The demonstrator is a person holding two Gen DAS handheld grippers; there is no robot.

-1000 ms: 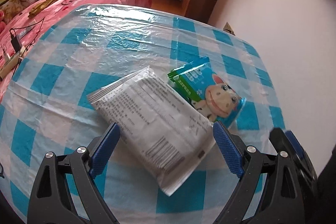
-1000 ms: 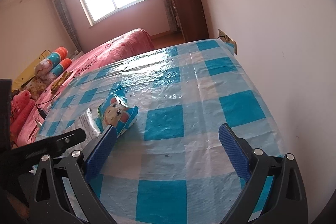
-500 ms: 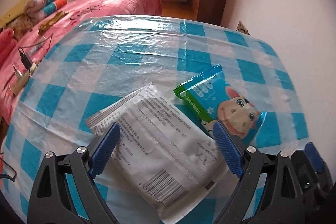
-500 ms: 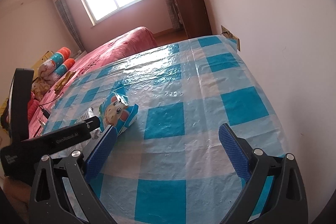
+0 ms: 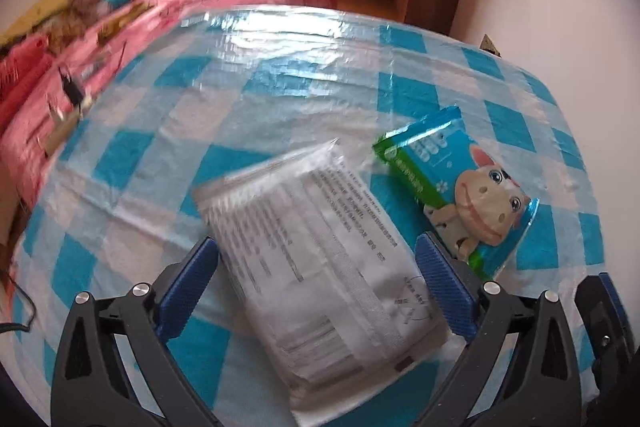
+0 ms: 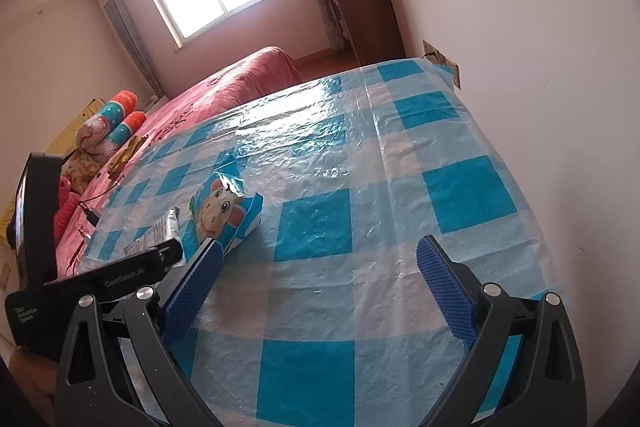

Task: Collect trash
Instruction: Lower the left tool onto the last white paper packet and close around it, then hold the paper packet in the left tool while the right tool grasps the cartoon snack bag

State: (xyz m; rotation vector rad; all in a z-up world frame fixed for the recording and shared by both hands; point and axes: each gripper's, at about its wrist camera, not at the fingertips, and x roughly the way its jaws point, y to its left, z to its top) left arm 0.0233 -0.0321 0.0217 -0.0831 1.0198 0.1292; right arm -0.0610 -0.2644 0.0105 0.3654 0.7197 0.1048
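A: Starting from the left, what does the left wrist camera show?

B: The left gripper (image 5: 316,275) has its jaws spread wide, holding nothing. The white printed packet (image 5: 320,259) lies flat on the blue-checked tablecloth (image 5: 120,155), its middle right between the two blue pads, one pad at 9 o'clock of it and one at 3 o'clock. I cannot tell whether the pads touch it.

A: And further right?

B: A cartoon cow snack bag (image 5: 460,187) lies at about 2 o'clock of the white packet, just beside it, its near end close to the right-hand pad.

A: The right wrist camera?

B: The right gripper (image 6: 318,275) is also released, over bare cloth. The cow bag (image 6: 224,211) sits at 10 o'clock of its left pad, with the white packet (image 6: 160,231) past it, partly hidden by the other tool's black body. A pink bed (image 6: 240,79) stands beyond the table at 11 o'clock.
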